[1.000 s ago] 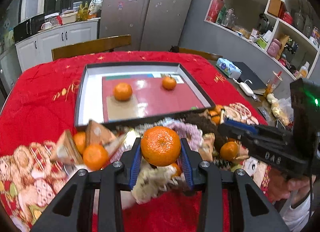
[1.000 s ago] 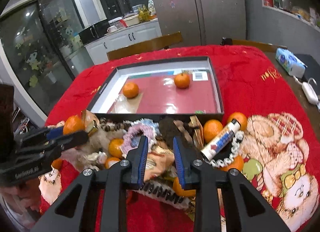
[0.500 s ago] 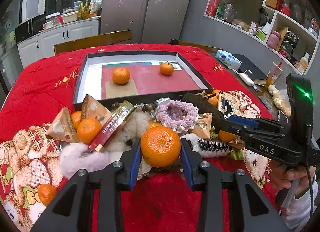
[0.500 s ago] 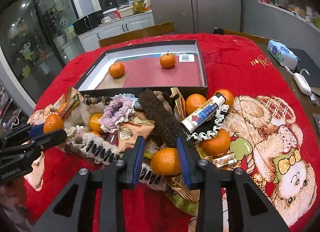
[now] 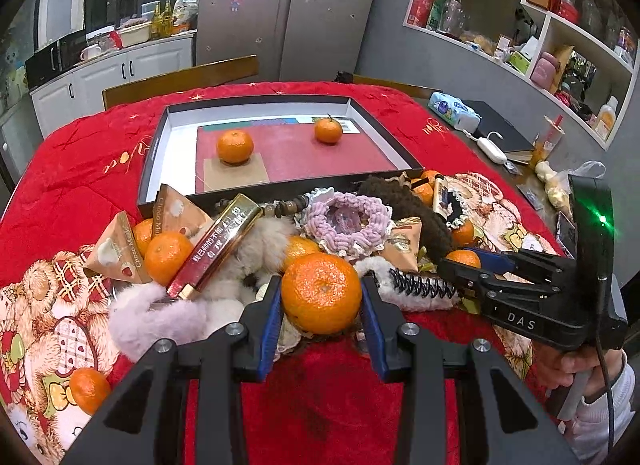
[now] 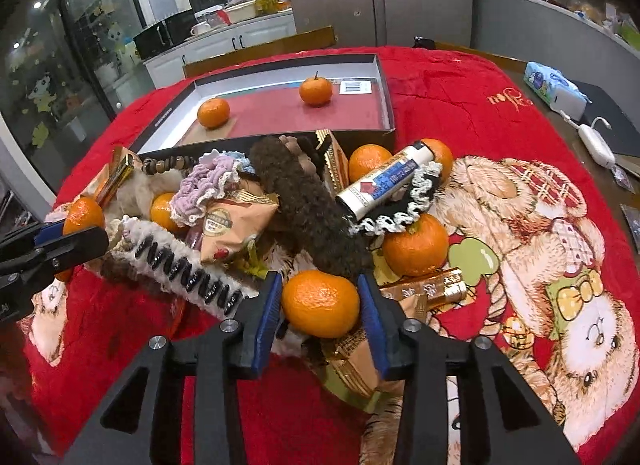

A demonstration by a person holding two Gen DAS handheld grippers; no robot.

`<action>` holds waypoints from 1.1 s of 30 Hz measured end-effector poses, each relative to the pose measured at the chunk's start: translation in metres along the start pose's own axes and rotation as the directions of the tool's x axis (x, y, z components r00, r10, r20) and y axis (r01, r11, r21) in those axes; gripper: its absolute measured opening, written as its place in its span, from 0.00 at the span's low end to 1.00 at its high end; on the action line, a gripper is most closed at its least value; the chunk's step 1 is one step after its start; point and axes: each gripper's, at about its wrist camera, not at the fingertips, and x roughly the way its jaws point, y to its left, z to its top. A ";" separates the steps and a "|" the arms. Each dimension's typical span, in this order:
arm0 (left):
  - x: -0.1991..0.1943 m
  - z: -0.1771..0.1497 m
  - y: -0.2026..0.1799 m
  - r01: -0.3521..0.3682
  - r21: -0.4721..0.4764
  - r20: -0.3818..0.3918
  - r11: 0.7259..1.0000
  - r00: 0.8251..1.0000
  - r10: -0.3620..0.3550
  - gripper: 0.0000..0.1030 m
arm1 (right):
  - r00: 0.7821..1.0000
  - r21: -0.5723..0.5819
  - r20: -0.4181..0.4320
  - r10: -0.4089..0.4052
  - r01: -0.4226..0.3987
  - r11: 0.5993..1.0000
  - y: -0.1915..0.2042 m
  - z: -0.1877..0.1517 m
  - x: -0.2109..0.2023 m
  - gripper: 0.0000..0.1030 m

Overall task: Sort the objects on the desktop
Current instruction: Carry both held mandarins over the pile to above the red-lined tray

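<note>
My left gripper is shut on a tangerine and holds it above the near edge of a pile of tangerines, hair scrunchies, snack packets and tubes. My right gripper has its pads on both sides of another tangerine at the near side of the same pile. The black shallow box with a red floor stands behind the pile and holds two tangerines. The box also shows in the right wrist view.
The right gripper's body reaches in from the right of the left view. A lilac scrunchie, a gold tube, a dark brown fuzzy roll and a white-and-blue tube lie in the pile. A red tablecloth covers the table.
Both grippers have pulled back toward me from the box. The left one still carries its tangerine. The right one has come around a tangerine at the pile's near edge.
</note>
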 end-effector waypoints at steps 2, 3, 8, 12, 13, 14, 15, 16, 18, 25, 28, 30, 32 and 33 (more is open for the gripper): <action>0.000 0.000 0.000 0.003 -0.001 0.001 1.000 1.000 -0.003 0.37 | 1.000 -0.003 0.009 -0.002 0.002 1.000 0.001 -0.001 -0.001 0.35; 0.000 0.000 0.000 0.004 -0.003 0.000 1.000 1.000 -0.004 0.37 | 1.000 0.002 0.010 -0.001 0.001 1.000 0.000 -0.001 -0.001 0.35; -0.001 0.000 0.000 0.005 -0.005 0.002 1.000 1.000 -0.005 0.37 | 1.000 0.024 0.007 0.017 -0.017 1.000 -0.001 0.002 -0.001 0.34; -0.004 0.001 0.002 0.000 -0.009 0.011 1.000 1.000 0.000 0.37 | 1.000 0.011 0.029 0.012 -0.012 1.000 0.004 0.006 -0.009 0.34; -0.005 0.002 0.002 -0.001 -0.010 0.012 1.000 1.000 0.001 0.37 | 0.999 0.008 0.037 0.013 -0.013 1.000 0.005 0.008 -0.012 0.34; -0.006 0.002 0.003 0.000 -0.012 0.013 1.000 1.000 0.000 0.37 | 0.999 0.004 0.045 0.011 -0.011 1.000 0.006 0.010 -0.014 0.34; -0.007 0.003 0.004 0.002 -0.015 0.014 1.000 1.000 -0.002 0.37 | 0.998 -0.001 0.054 0.011 -0.011 1.000 0.007 0.013 -0.017 0.34; -0.008 0.003 0.005 0.005 -0.018 0.016 1.000 1.000 -0.004 0.37 | 0.998 -0.003 0.058 0.015 -0.015 1.000 0.008 0.014 -0.019 0.34; -0.011 0.005 0.007 0.016 -0.019 0.019 1.000 1.000 -0.015 0.37 | 0.997 -0.011 0.068 0.027 -0.026 1.000 0.011 0.019 -0.024 0.34; -0.027 0.019 0.012 0.006 -0.030 0.083 1.000 0.997 -0.003 0.37 | 0.994 -0.066 0.084 0.072 -0.066 0.996 0.028 0.037 -0.032 0.34; -0.027 0.025 0.011 -0.030 0.003 0.088 1.000 0.996 0.029 0.37 | 0.992 -0.100 0.103 0.077 -0.067 0.993 0.039 0.045 -0.037 0.34; -0.027 0.029 0.011 -0.027 0.012 0.086 1.000 0.996 0.026 0.37 | 0.990 -0.116 0.114 0.082 -0.069 0.991 0.045 0.050 -0.040 0.34; -0.027 0.033 0.011 -0.027 0.021 0.083 0.999 0.996 0.026 0.37 | 0.989 -0.125 0.124 0.085 -0.070 0.990 0.049 0.055 -0.043 0.34; -0.027 0.036 0.013 -0.028 0.023 0.084 0.999 0.996 0.026 0.37 | 0.988 -0.129 0.127 0.087 -0.070 0.989 0.050 0.057 -0.044 0.34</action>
